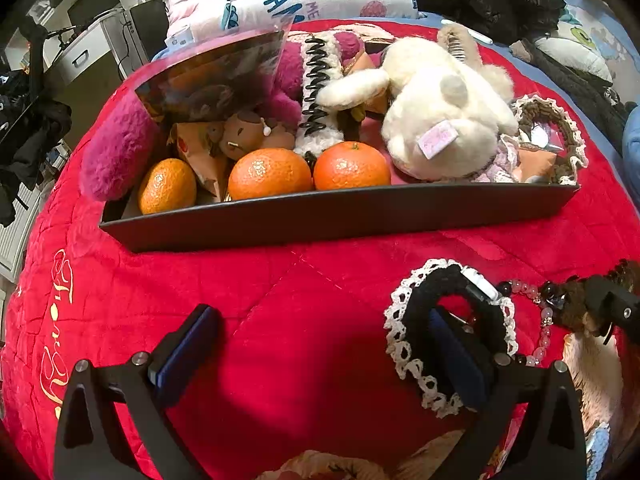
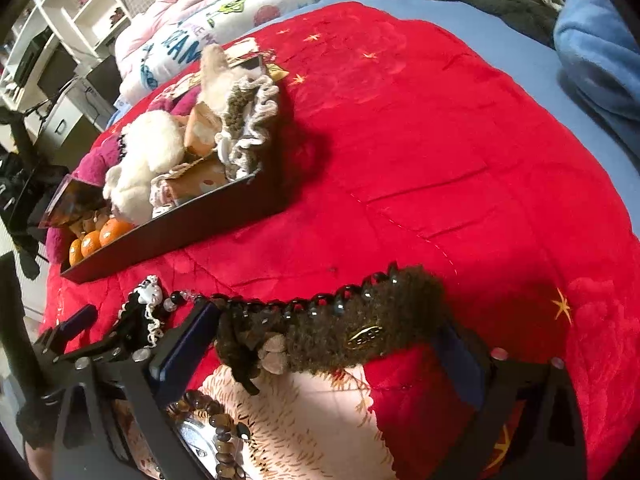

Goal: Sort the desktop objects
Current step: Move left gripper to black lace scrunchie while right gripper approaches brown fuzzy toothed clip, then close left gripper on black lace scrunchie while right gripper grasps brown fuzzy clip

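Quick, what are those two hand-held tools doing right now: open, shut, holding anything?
Left tool: open, holding nothing; one finger sits inside the black lace-trimmed scrunchie.
Right tool: open wide around the brown fuzzy hair clip, not gripping it.

Red quilt [image 2: 420, 152] beside crowded tray [image 1: 320, 216] lies open.

The left gripper [image 1: 316, 354] is seen low in the left wrist view, pitched steeply downward, its jaws spread wide; the blue pad of its left finger [image 1: 186, 350] stands at lower left and the other finger at lower right. The right gripper [image 2: 324, 354] is seen across the bottom of the right wrist view, likewise pitched down, jaws held wide. Its tip is also glimpsed at the right edge of the left wrist view.
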Action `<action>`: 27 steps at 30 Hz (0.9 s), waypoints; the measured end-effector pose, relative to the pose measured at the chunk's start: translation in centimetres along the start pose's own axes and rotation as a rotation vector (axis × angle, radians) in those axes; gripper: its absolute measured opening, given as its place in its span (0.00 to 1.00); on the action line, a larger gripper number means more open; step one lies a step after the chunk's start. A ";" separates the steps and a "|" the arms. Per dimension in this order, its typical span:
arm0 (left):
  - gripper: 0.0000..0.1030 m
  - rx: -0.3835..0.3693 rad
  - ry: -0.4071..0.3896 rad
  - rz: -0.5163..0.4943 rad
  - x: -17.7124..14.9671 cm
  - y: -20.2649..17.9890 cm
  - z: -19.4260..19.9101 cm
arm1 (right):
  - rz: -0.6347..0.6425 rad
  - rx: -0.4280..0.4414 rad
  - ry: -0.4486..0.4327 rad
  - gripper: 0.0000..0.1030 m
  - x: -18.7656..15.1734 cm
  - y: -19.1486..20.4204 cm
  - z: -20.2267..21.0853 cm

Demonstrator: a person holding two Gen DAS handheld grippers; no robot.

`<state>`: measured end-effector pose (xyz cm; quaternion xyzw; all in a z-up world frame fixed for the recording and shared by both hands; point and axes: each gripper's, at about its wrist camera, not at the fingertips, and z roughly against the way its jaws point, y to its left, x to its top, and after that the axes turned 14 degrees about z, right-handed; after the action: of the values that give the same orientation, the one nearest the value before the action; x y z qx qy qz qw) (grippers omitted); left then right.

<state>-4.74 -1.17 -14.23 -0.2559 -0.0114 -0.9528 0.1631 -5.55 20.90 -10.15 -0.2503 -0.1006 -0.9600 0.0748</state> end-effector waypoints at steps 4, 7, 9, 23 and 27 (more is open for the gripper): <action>1.00 0.001 0.005 0.005 -0.1 0.0 0.0 | -0.004 0.024 -0.012 0.79 0.0 -0.2 0.4; 1.00 -0.003 0.013 0.010 0.0 0.0 0.1 | -0.030 0.066 -0.025 0.64 -0.1 0.0 0.5; 1.00 -0.006 0.017 0.003 0.0 0.0 0.1 | -0.042 0.091 -0.029 0.62 0.0 0.1 0.4; 0.22 -0.098 0.003 -0.065 -1.0 -1.3 2.4 | -0.083 0.211 -0.064 0.27 0.0 -0.3 0.8; 0.16 -0.116 0.007 -0.040 -1.1 -0.9 3.0 | -0.076 0.204 -0.069 0.27 0.1 0.0 0.5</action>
<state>-2.72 0.37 -12.10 -0.2615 0.0393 -0.9557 0.1290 -5.43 21.01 -9.63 -0.2700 -0.2098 -0.9378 0.0600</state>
